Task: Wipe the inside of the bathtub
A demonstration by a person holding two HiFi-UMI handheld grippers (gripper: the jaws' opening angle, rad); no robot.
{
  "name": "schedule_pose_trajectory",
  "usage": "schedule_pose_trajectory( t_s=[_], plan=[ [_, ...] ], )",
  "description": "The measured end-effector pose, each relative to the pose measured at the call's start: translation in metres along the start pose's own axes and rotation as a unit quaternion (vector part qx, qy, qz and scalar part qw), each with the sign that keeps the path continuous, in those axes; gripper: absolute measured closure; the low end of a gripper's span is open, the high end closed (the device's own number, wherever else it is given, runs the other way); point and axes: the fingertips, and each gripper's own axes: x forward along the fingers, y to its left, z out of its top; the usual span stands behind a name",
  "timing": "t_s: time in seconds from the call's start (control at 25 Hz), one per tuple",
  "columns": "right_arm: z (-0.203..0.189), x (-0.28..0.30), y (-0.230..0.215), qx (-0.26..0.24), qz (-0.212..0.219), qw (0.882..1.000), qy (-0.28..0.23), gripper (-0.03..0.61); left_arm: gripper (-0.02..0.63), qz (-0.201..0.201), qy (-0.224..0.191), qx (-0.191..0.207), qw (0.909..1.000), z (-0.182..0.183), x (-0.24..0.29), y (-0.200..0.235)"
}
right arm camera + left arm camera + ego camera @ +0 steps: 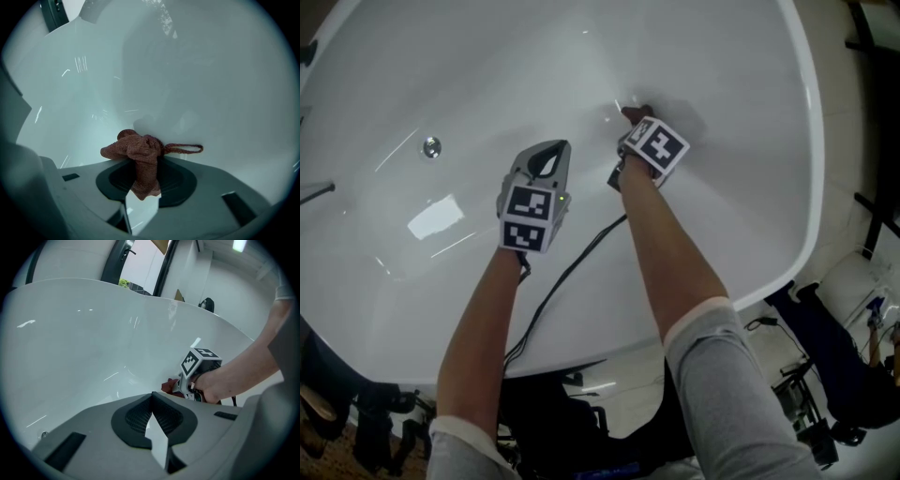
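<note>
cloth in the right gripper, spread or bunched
Bunched: the cloth is a crumpled wad pinched in the right gripper, not laid flat.

No readable text or labels anywhere.

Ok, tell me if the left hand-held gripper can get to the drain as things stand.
Probably yes: the left hand-held gripper, shut and empty, hovers inside the bathtub, and only bare surface lies between it and the drain to its left.
</note>
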Motion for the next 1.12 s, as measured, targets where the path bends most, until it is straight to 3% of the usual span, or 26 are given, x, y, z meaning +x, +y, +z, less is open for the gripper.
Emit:
schedule_pose_trajectory(
  t_s=[0.24, 0.64, 1.12],
  plan=[
    [-0.015, -0.028, -0.034, -0.015, -0.02, 1.0, 0.012, 0.454, 0.606, -0.004, -0.004, 0.001, 1.0, 0.019, -0.016, -0.012],
    [0.043, -0.053, 0.001, 0.021, 0.03, 0.999, -0.029, 0.454, 0.606, 0.0, -0.01, 0.006, 0.9999, 0.044, -0.03, -0.029],
    [0.029, -0.099, -0.064, 0.051, -0.005, 0.999, -0.016, 0.454, 0.606, -0.008, -0.019, 0.011, 0.9997, 0.079, -0.052, -0.063]
  ],
)
